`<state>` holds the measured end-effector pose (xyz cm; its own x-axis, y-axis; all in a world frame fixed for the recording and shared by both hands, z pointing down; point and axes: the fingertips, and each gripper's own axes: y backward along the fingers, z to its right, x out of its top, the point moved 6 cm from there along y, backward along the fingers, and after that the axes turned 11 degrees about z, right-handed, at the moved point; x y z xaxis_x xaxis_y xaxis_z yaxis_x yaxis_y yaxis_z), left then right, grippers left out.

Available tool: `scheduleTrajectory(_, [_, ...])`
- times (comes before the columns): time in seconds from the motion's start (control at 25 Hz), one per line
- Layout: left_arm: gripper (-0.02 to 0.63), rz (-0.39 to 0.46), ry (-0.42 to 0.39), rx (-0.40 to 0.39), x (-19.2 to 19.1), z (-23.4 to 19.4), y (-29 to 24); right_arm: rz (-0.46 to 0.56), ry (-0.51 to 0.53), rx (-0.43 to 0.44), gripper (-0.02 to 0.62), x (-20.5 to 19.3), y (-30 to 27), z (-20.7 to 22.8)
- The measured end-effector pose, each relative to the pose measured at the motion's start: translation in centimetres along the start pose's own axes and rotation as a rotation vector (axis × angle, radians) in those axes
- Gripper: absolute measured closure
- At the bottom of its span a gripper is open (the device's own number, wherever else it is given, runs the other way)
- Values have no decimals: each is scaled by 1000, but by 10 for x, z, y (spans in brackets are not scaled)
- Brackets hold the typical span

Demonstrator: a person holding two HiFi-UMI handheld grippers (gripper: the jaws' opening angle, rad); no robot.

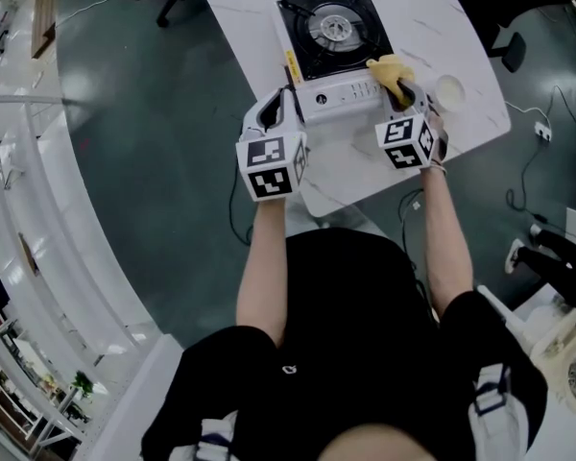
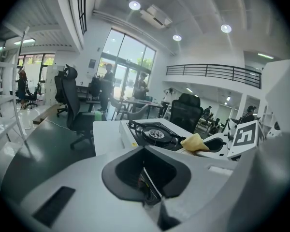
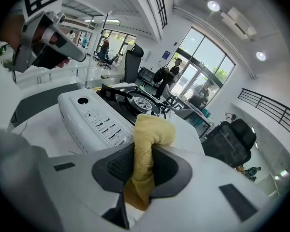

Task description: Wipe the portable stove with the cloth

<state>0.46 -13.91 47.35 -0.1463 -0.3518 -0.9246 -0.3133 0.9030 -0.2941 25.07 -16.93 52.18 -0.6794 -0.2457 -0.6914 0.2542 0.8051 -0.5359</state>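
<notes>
On the desk: a white marbled desk (image 1: pixel 466 60) carries a portable stove (image 1: pixel 331 46) near its middle, with the control panel facing the near edge where the person stands.
Stove: a white body with a black top and a round burner in the centre; nothing stands on the burner.
Cloth: a yellow cloth (image 1: pixel 392 73), bunched up, sits at the front right corner of the stove, over the line where the black top meets the white front panel.
Right tongs: the right tongs (image 1: pixel 406 94) are clenched on the cloth; the right gripper view shows a fold of cloth (image 3: pixel 152 129) pinched between the jaws and bulging out ahead of them, with the stove's panel (image 3: pixel 94 117) just beyond.
Left tongs: the left tongs (image 1: pixel 280 104) are at the stove's front left corner; the left gripper view shows their jaws (image 2: pixel 152 197) drawn together with nothing of the task between them.
Other item: a small round white dish (image 1: pixel 449 91) stands near the right edge of the desk, just beside the right tongs.
Progress: the cloth is picked up and brought to the stove, so wiping looks to be starting or under way at that corner. No dirt or wiped streak shows, so how much is cleaned cannot be told; the black top, burner surround and front panel all seem left to cover.
</notes>
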Motion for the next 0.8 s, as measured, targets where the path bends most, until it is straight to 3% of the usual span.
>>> scheduleTrajectory(0.6, [612,-6,3,12,0,-4,0,13,5,12,528,17,1,-21])
scheduleTrajectory(0.8, [612,-10,-3,6,0,-4,-2,69,-81,-12,528,22,5,-14])
